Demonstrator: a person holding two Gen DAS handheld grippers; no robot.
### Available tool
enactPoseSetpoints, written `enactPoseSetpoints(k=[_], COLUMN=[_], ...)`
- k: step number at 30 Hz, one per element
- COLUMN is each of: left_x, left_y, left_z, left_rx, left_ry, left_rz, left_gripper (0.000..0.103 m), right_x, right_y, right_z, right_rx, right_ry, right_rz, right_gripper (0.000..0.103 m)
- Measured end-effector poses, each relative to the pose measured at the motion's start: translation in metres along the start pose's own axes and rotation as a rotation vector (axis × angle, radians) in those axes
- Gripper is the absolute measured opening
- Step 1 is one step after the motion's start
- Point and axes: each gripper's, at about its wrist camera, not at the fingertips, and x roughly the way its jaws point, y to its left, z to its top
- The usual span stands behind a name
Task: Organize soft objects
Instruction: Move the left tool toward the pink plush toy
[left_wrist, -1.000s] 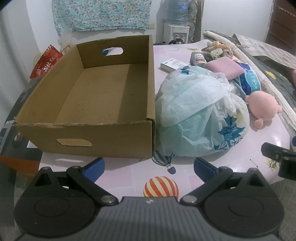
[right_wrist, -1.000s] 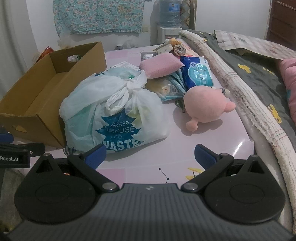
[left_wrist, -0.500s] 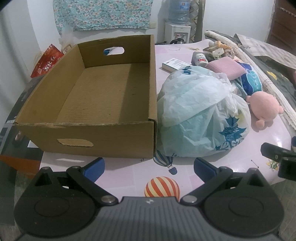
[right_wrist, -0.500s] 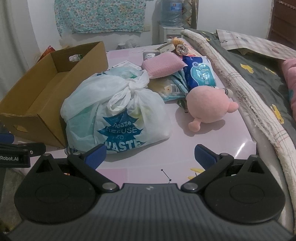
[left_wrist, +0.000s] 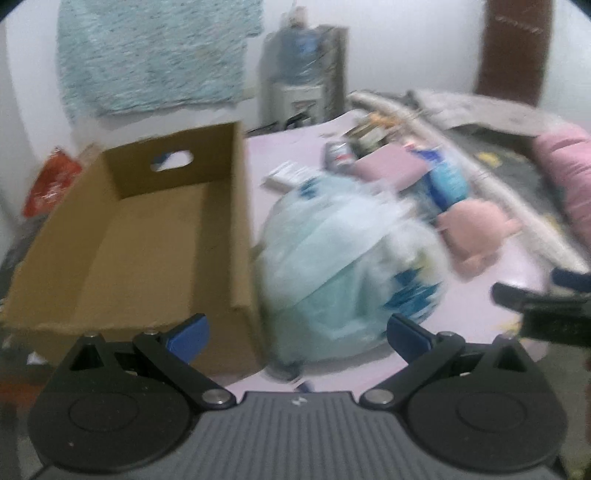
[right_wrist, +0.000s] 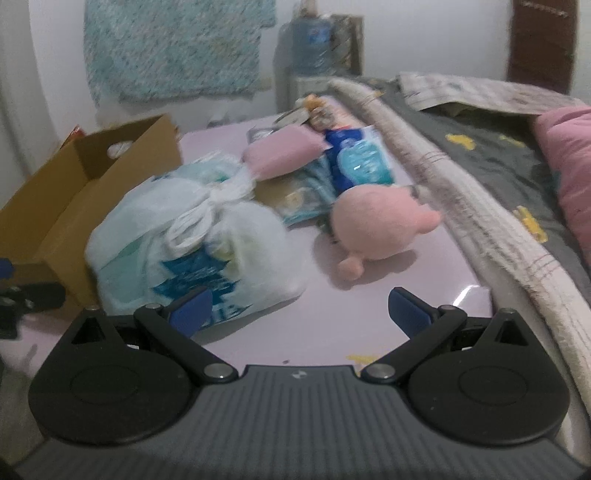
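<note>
An empty cardboard box (left_wrist: 147, 236) (right_wrist: 62, 199) stands on the left of the pink table. Right beside it lies a knotted white and blue plastic bag (left_wrist: 351, 266) (right_wrist: 192, 243), stuffed full. A pink plush toy (left_wrist: 476, 236) (right_wrist: 376, 221) lies to the bag's right. Behind them are a pink sponge-like pad (left_wrist: 391, 166) (right_wrist: 284, 151) and a blue tissue pack (left_wrist: 447, 181) (right_wrist: 358, 158). My left gripper (left_wrist: 295, 334) is open over the box corner and the bag. My right gripper (right_wrist: 299, 312) is open, close to the bag's near side. Both views are blurred.
A grey quilt and a pink pillow (right_wrist: 569, 162) lie along the table's right side. A small white box (left_wrist: 288, 175) and a can (left_wrist: 336, 155) sit at the back. A water dispenser (left_wrist: 303, 74) stands against the far wall. A red bag (left_wrist: 51, 181) lies left of the box.
Both grippers have moved forward and up toward the bag, so the box and bag sit lower and closer in view. Both stay open. The objects have not moved.
</note>
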Motion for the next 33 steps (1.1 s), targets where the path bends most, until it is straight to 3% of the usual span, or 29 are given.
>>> enactPoseSetpoints(k=[3,9,16,24,28,33], left_x=[0.004,0.010,0.018,0.037,0.051,0.064], left_y=[-0.007,-0.033,-0.046,-0.067,-0.082,-0.099], left_z=[0.008,0.021,0.038,0.061,0.068,0.076], left_rx=[0.005,0.082,0.026,0.023,0.074,0.132], left_ry=[-0.013,-0.053,-0.068,-0.038,-0.018,-0.012], left_rz=[-0.067,-0.099,-0.246,-0.269,-0.229,-0.242], left_gripper=[0.103,0.103,0.102,0.095,0.093,0.088], right_x=[0.002,0.010,0.017,0.027,0.028,0.030], right_y=[-0.013,-0.045,-0.077,-0.108,-0.121,-0.139], right_z=[-0.008,-0.022,-0.028,-0.030,-0.025,-0.014], right_rx=[0.004,0.066,0.136,0.238,0.270,0.304], right_ry=[-0.021,-0.038,-0.056,-0.052,-0.090,-0.130], right_rz=[-0.040,-0.043,-0.026,0.014,0.024,0.039], right_gripper=[0.102,0.102,0.102,0.102,0.102,0.102])
